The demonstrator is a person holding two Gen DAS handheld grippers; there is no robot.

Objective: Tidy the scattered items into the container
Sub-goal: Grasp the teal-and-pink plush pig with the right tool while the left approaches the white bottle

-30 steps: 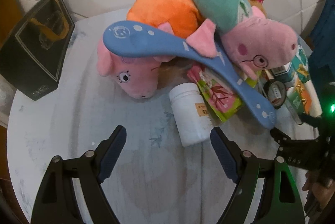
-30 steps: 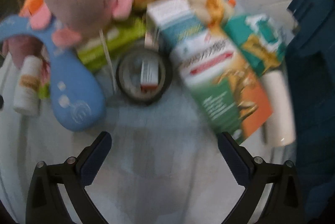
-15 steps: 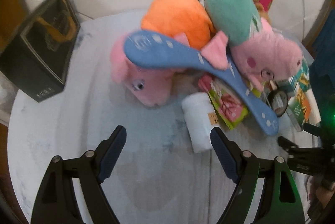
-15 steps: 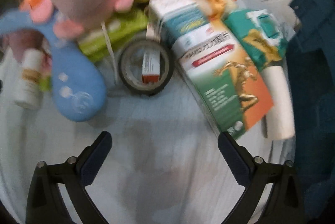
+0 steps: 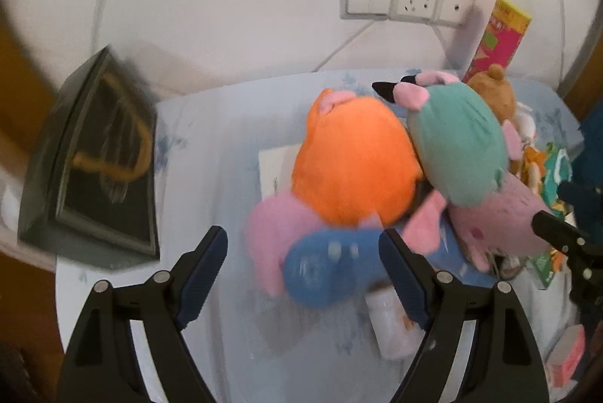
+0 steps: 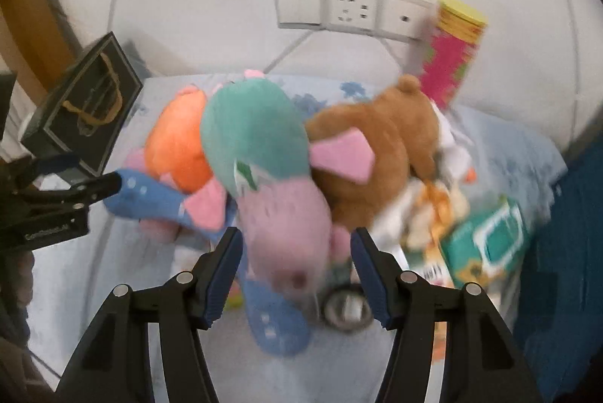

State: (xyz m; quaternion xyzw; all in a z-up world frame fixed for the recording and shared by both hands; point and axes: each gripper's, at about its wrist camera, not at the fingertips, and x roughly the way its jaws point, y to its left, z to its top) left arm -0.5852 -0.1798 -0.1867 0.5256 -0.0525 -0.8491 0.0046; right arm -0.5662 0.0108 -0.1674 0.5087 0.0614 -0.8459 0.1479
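Toys lay heaped on the pale blue table [image 5: 226,147], well apart from the black gift bag [image 5: 98,173] at its left edge. My right tongs [image 6: 296,254] gaped around the snout of the pink pig in the teal dress [image 6: 282,211], not visibly pressing it. My left tongs [image 5: 303,252] stood open at the blue paddle [image 5: 324,263] under the orange-dressed pig [image 5: 350,162]. A white bottle [image 5: 392,327] lay below.

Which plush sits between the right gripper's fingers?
The teal-bodied pink pig: its snout lies between the open right gripper fingers. The orange plush and brown bear sit farther back.
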